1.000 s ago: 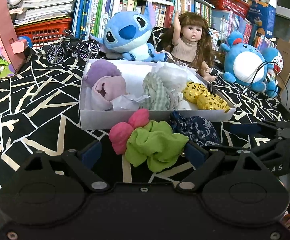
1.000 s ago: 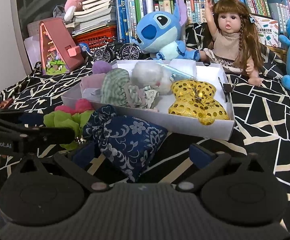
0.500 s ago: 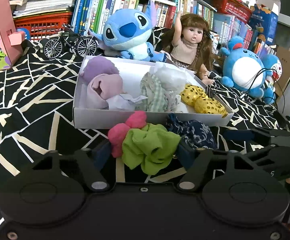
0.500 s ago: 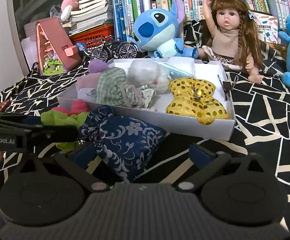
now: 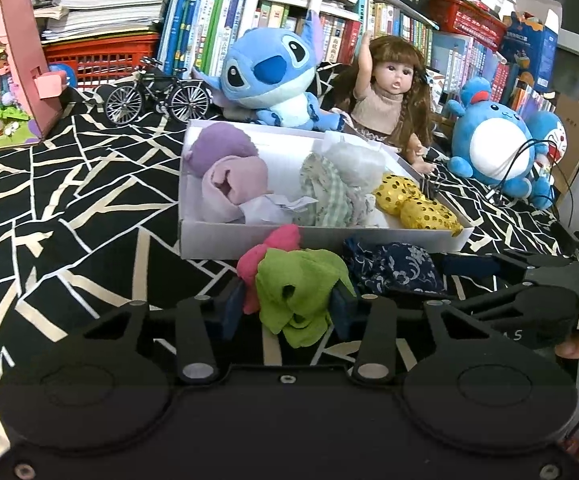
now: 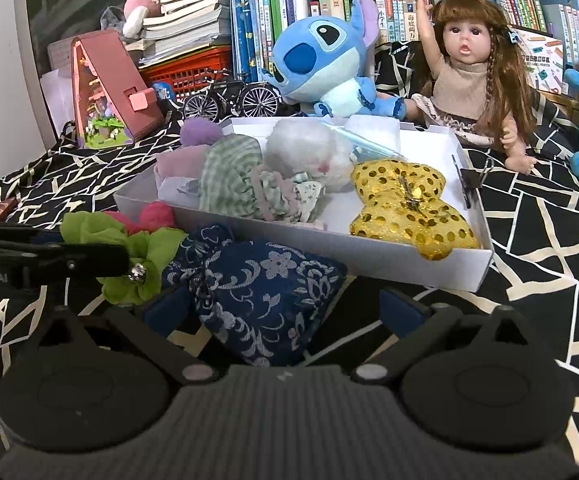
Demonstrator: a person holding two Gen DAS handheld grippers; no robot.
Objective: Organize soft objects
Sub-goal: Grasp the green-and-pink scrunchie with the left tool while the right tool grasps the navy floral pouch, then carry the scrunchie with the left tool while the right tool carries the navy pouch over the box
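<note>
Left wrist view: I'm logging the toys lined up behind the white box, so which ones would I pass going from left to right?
Pink toy house → model bicycle → blue Stitch plush → long-haired doll → round blue plush.

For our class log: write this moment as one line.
left hand-held gripper: shut on green cloth | right hand-held gripper: open around navy pouch
</note>
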